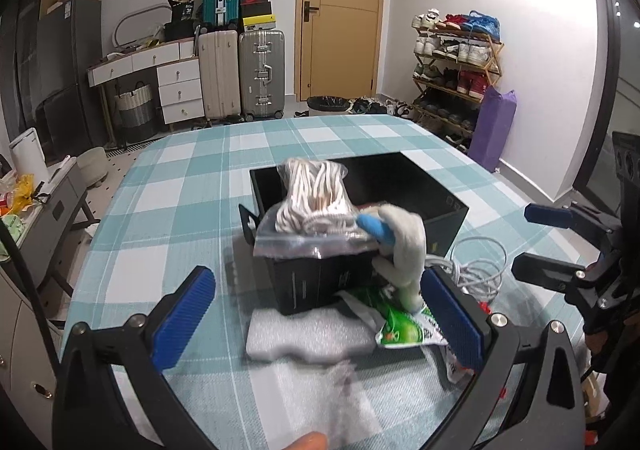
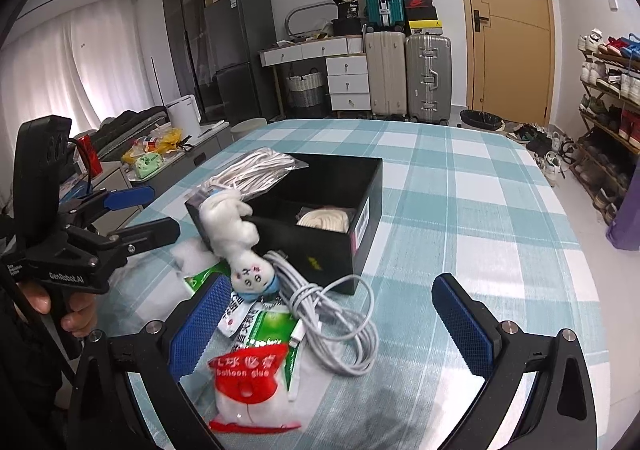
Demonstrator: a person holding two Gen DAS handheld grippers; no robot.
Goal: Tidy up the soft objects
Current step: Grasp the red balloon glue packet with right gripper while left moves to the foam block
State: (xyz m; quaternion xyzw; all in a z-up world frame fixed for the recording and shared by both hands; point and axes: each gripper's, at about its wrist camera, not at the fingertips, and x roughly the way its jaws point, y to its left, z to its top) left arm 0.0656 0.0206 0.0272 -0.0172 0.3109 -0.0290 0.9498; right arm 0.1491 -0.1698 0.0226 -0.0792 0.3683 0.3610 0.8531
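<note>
A black open box [image 1: 436,206] [image 2: 320,246] stands on the checked table. A clear bag of white cord [image 1: 316,202] [image 2: 256,170] rests on its near-left rim. A white plush toy [image 1: 404,250] [image 2: 236,234] hangs head down over the box's corner. A cream roll [image 2: 326,220] lies inside the box. A white cable coil [image 2: 340,322] [image 1: 478,264], green packets [image 1: 404,324] [image 2: 260,330], a red balloon glue bag [image 2: 250,386] and white foam [image 1: 304,334] lie in front. My left gripper [image 1: 324,314] [image 2: 136,214] and right gripper [image 2: 332,326] [image 1: 540,242] are both open and empty.
The table with the teal checked cloth [image 1: 200,178] [image 2: 480,210] extends behind the box. Suitcases [image 1: 240,74], a white drawer unit [image 1: 176,86], a door [image 1: 340,10] and a shoe rack [image 1: 456,62] stand beyond it. A low side table with clutter [image 2: 160,158] is at the left.
</note>
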